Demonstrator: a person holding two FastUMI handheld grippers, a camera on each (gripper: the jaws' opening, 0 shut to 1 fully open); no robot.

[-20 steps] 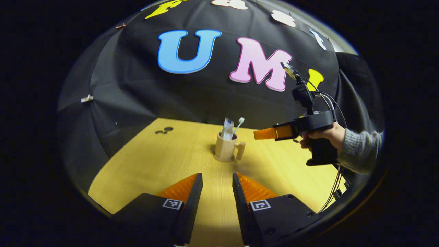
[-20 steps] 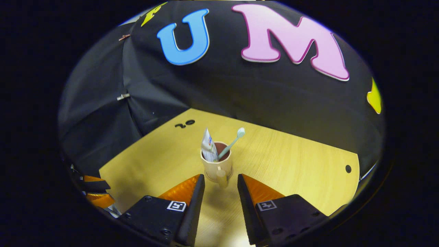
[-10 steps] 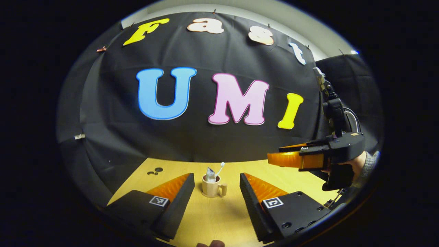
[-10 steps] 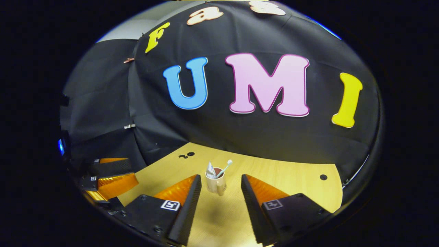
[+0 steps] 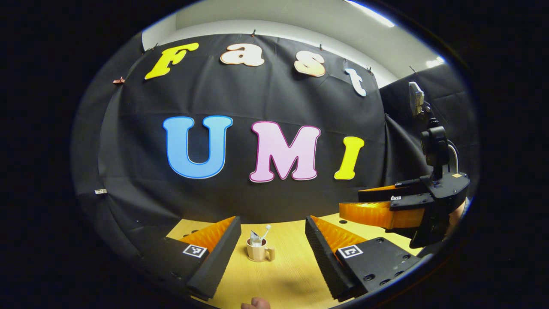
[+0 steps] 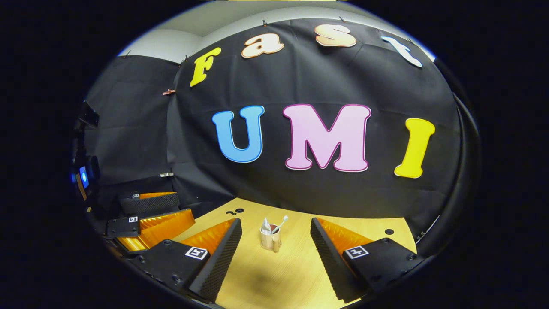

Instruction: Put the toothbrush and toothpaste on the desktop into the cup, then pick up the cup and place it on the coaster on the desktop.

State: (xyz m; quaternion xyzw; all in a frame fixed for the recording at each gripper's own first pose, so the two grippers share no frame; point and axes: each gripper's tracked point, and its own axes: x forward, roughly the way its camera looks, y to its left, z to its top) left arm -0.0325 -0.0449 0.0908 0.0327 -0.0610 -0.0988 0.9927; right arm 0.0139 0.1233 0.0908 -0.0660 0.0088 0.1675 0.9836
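we see cup at 12 with brush + paste in it | left gripper wide, empty | right gripper wide, empty

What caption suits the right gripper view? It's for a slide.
Open right gripper faces the cup holding toothbrush and toothpaste.

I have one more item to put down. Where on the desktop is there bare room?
Bare desktop lies right of the cup, out to the small hole, and between the cup and the right gripper. The left gripper crowds the left side.
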